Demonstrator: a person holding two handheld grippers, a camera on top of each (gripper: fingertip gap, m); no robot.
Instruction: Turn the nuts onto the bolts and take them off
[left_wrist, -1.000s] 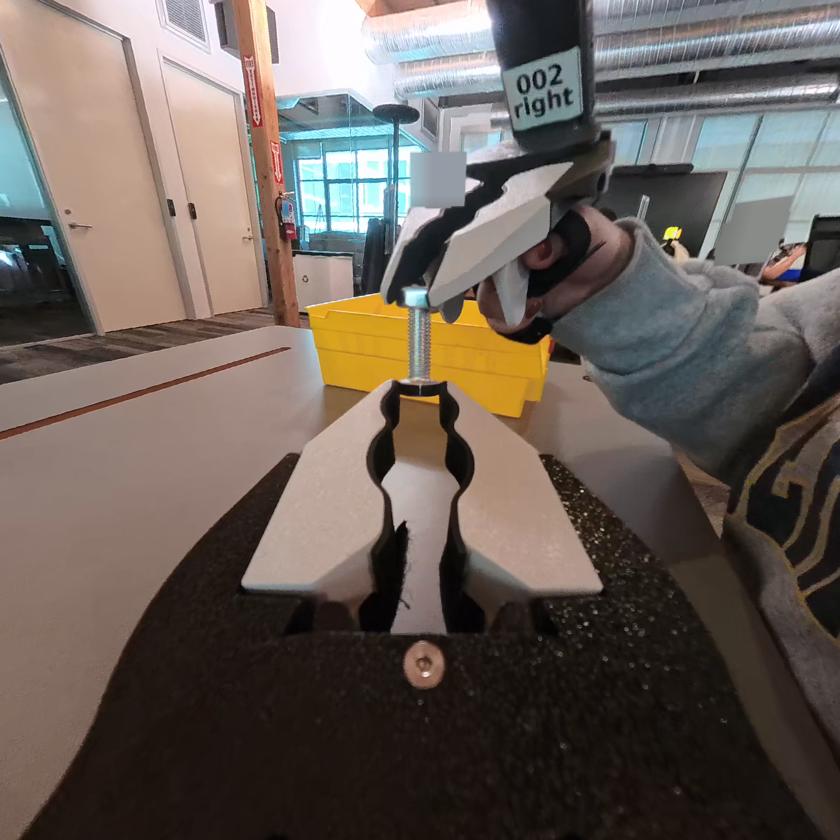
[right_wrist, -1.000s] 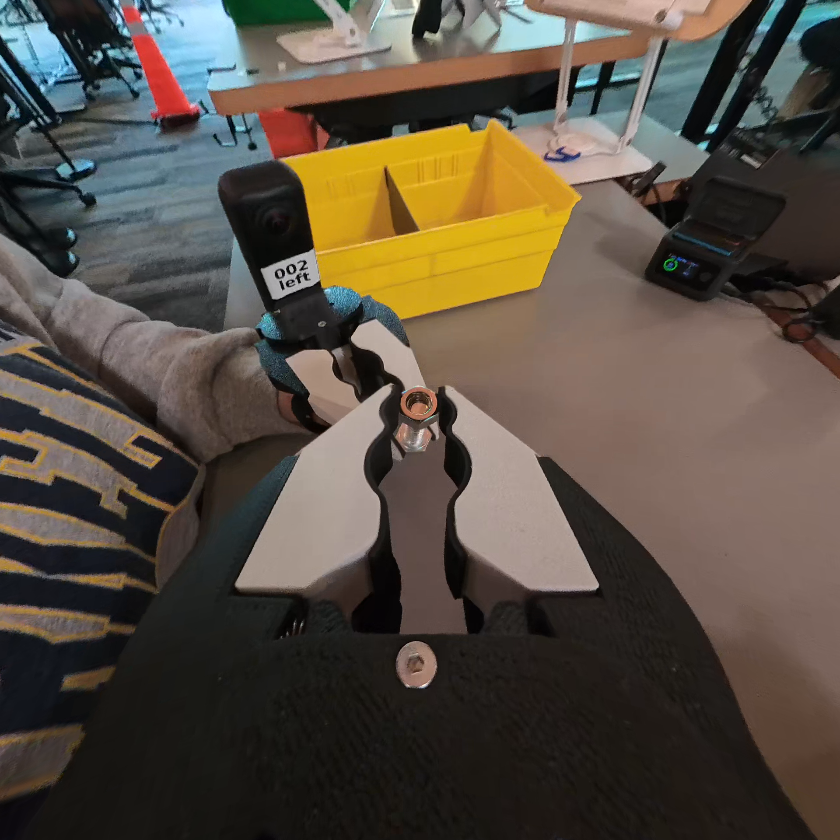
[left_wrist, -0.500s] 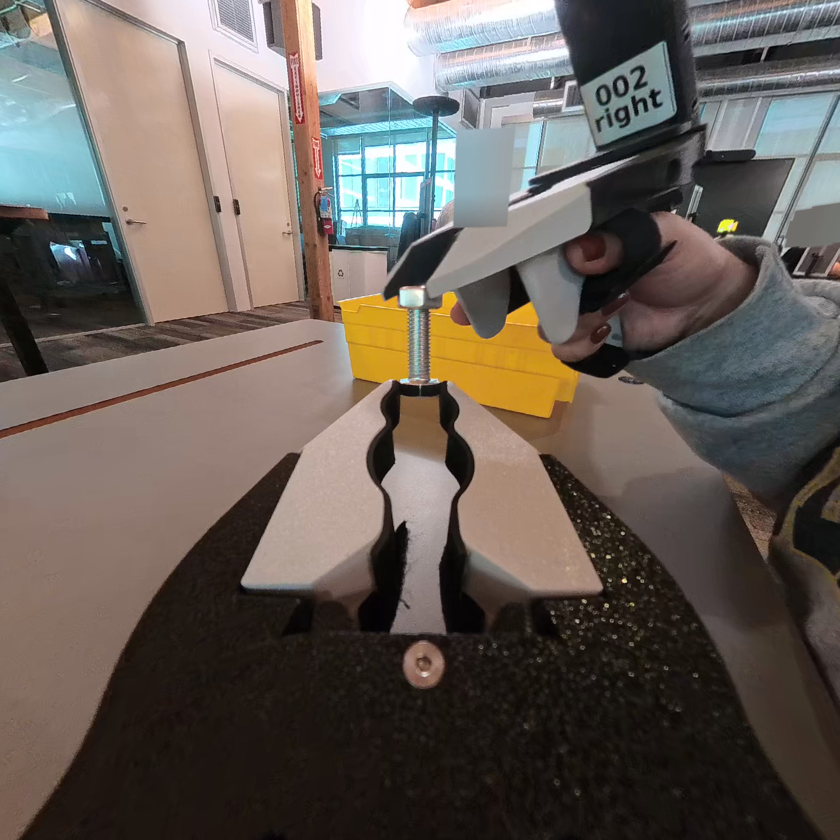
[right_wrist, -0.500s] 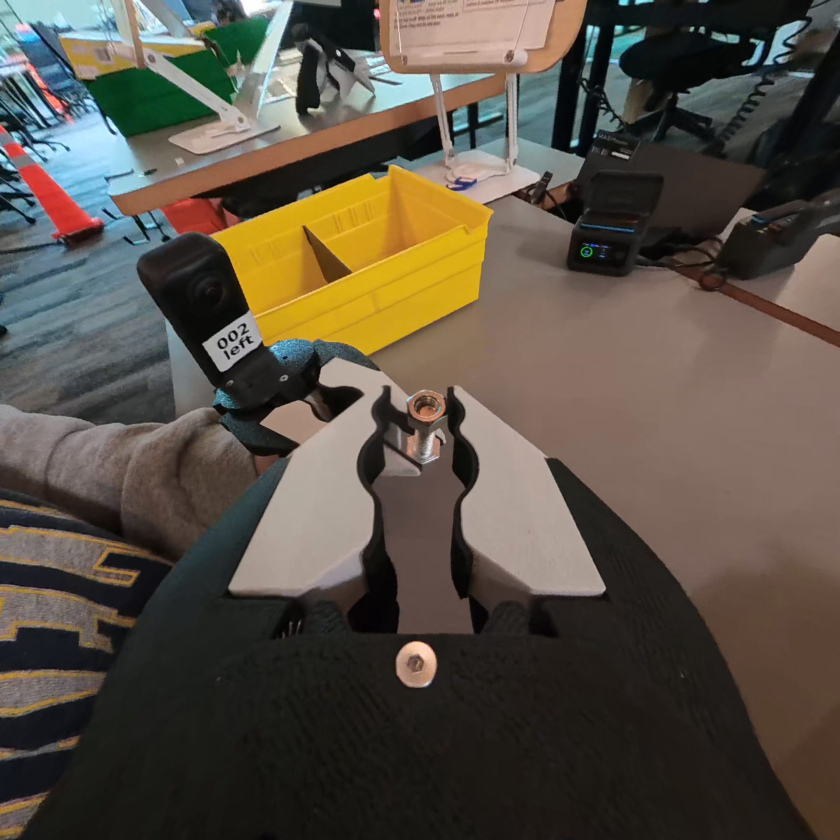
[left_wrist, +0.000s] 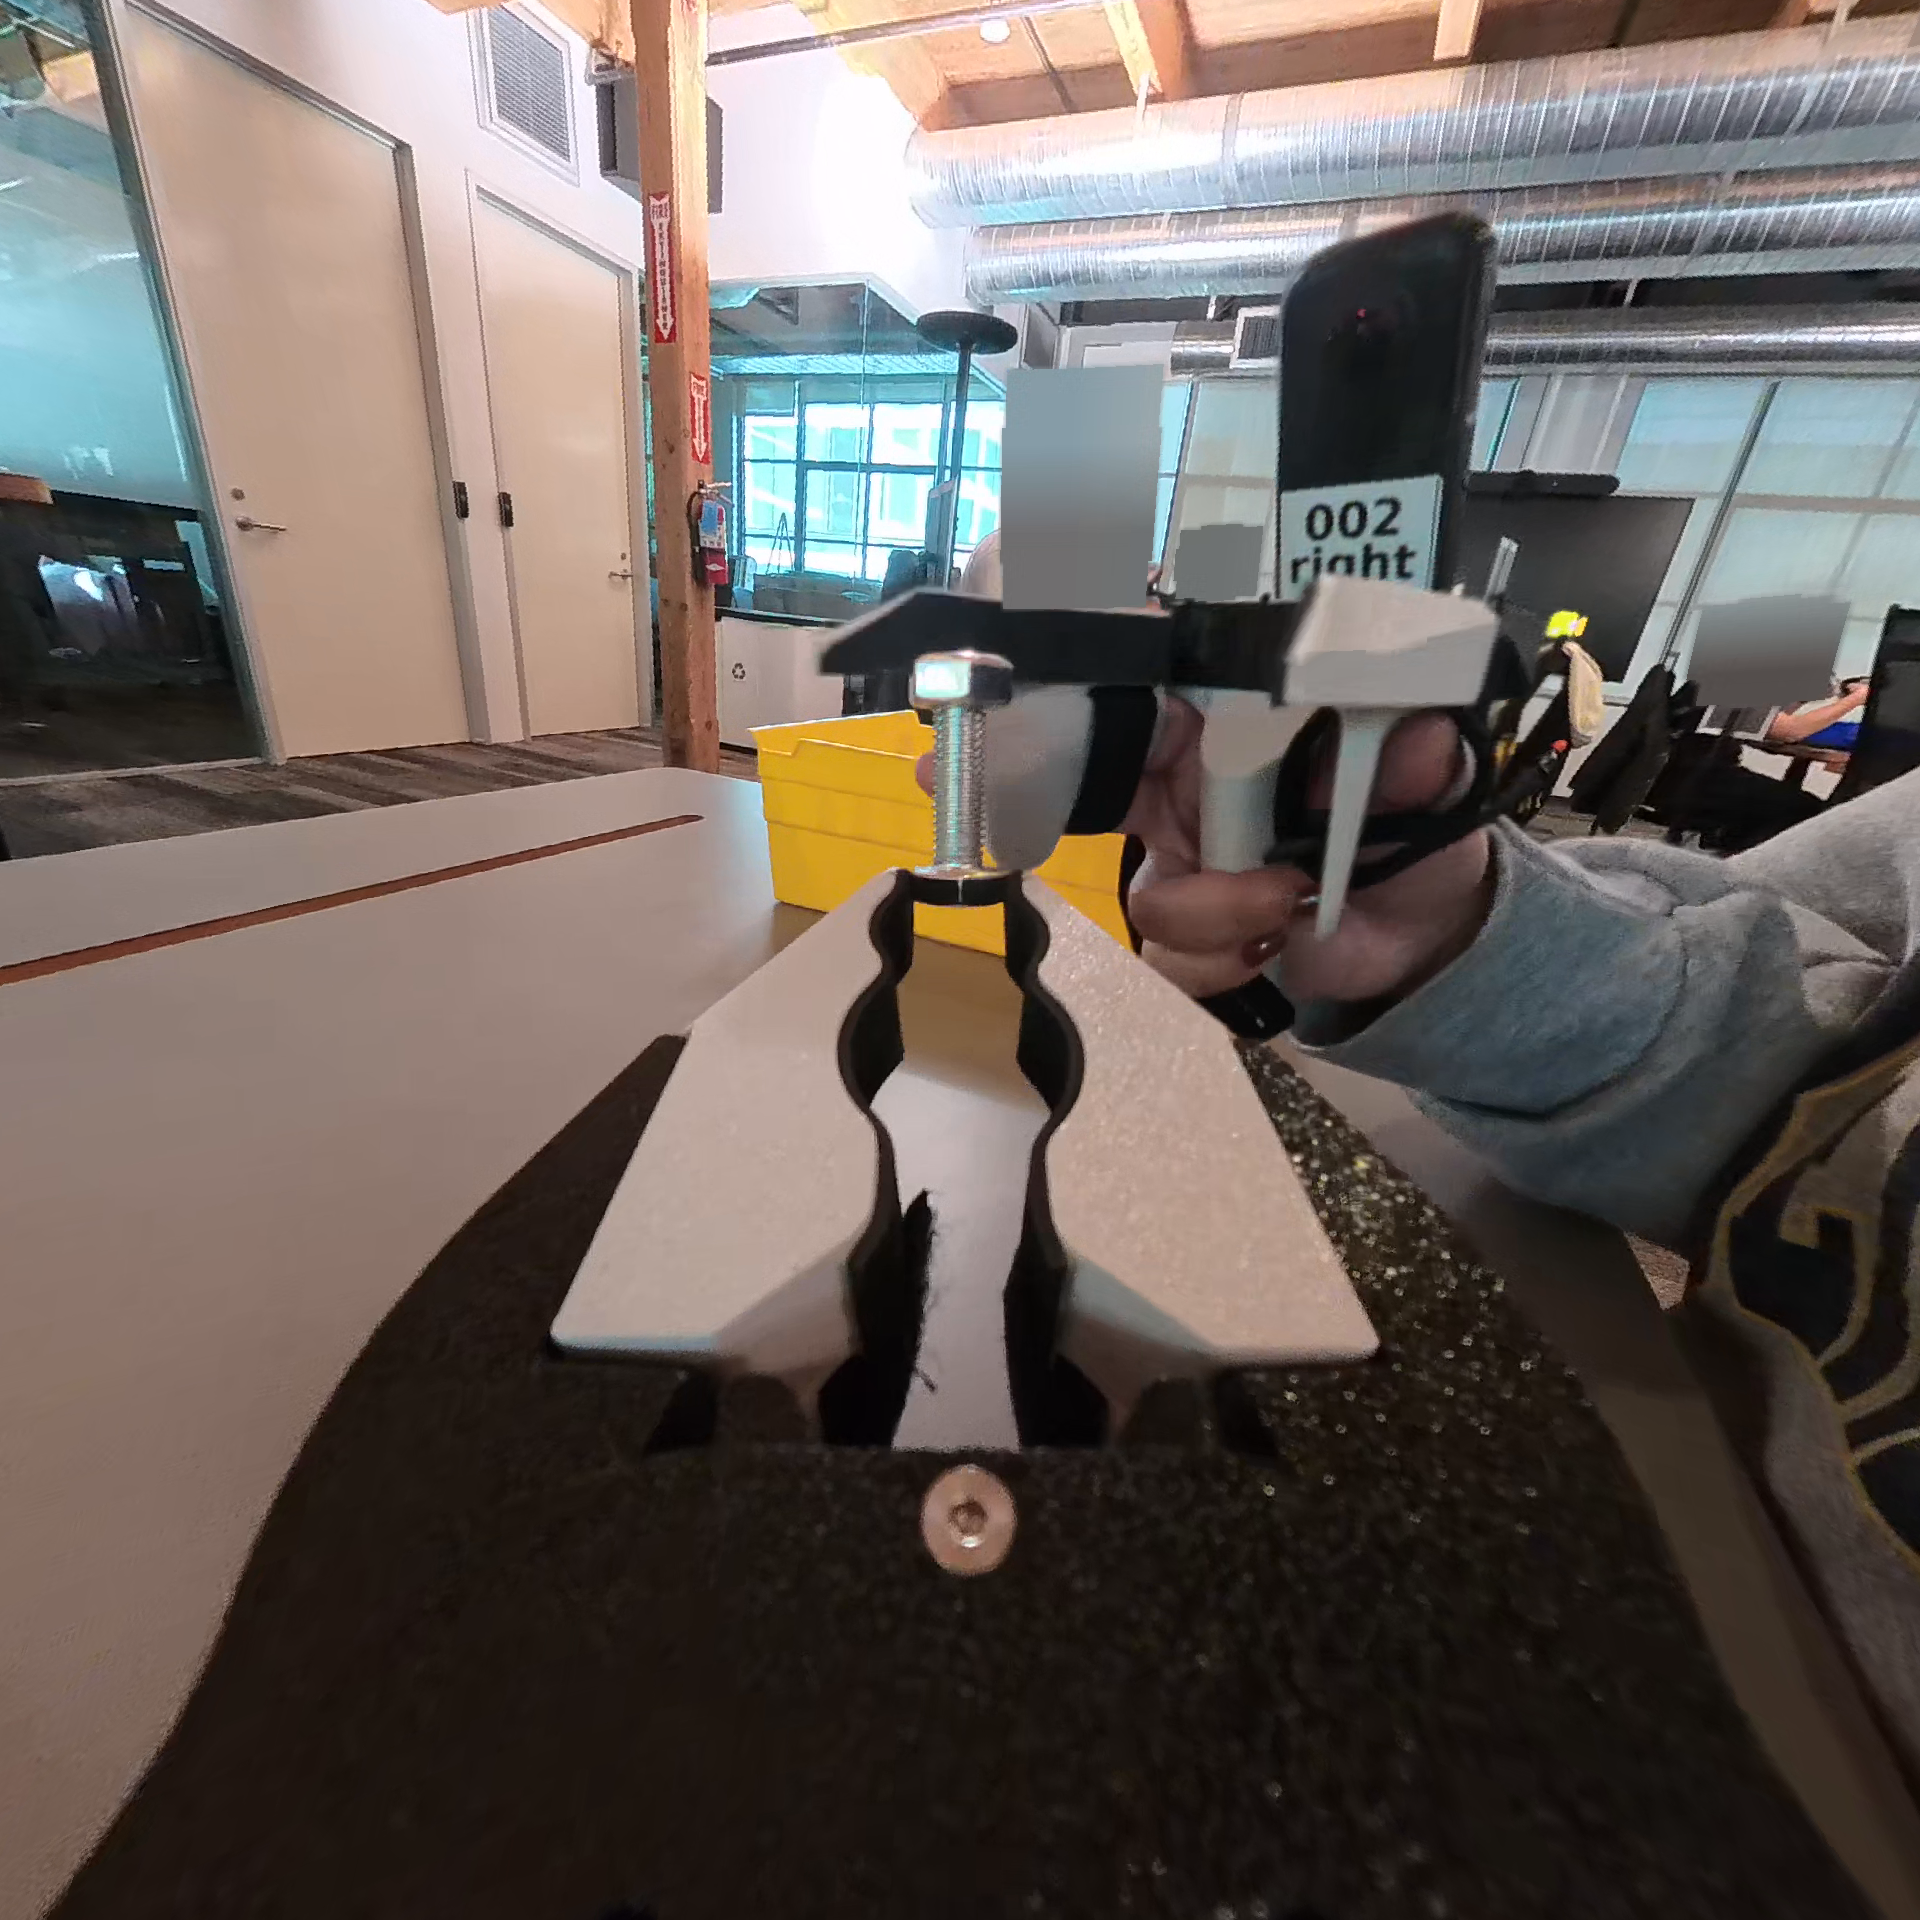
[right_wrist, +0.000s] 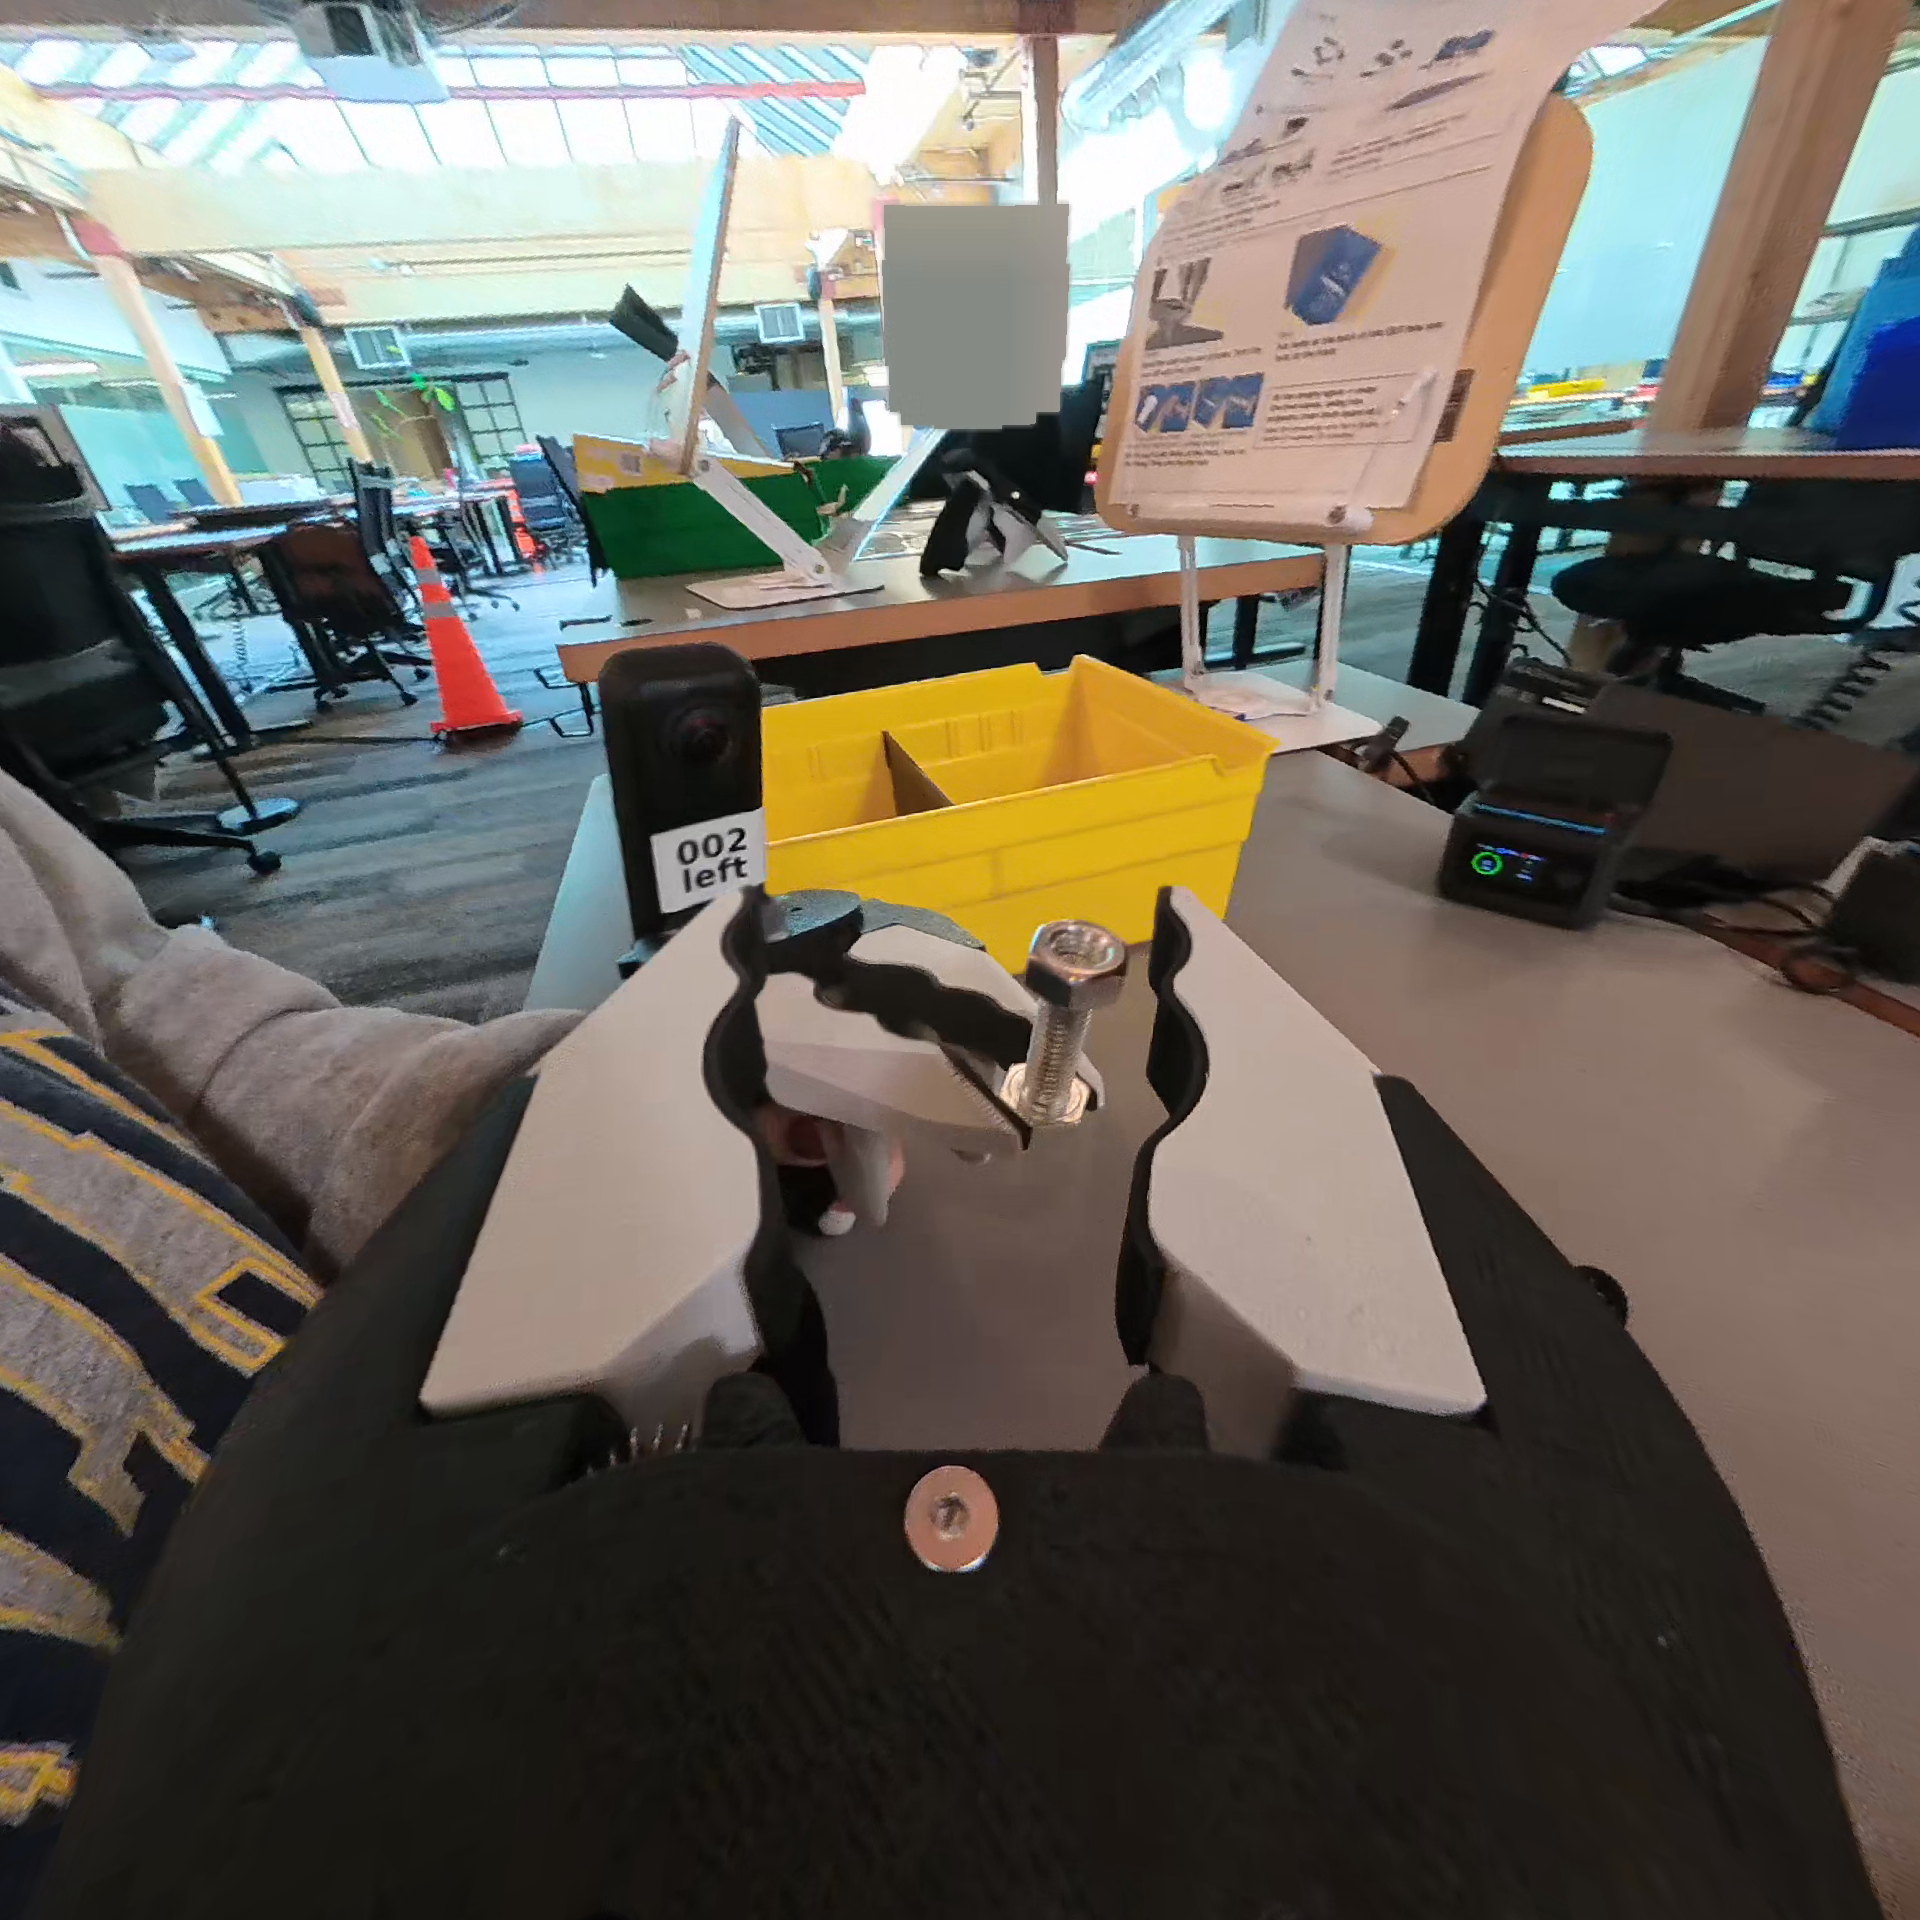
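Bolt upright over a grey table, open-plan workshop behind.

The left gripper (left_wrist: 961, 902) clamps the bolt (left_wrist: 958, 790) at its base, frame centre; a nut (right_wrist: 1075, 954) tops it, apparently. The right gripper (right_wrist: 956, 1023) stands spread, touching nothing. A yellow bin (right_wrist: 1049, 831) sits behind on the grey table (right_wrist: 1507, 1143).

left gripper (left_wrist: 958, 904): fingers clamped, level | right gripper (right_wrist: 956, 935): fingers spread wide, level, held above

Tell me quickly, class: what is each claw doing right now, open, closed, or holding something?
Left claw: closed on the bolt at its base, bolt upright.
Right claw: open, empty, fingers either side of the nut.
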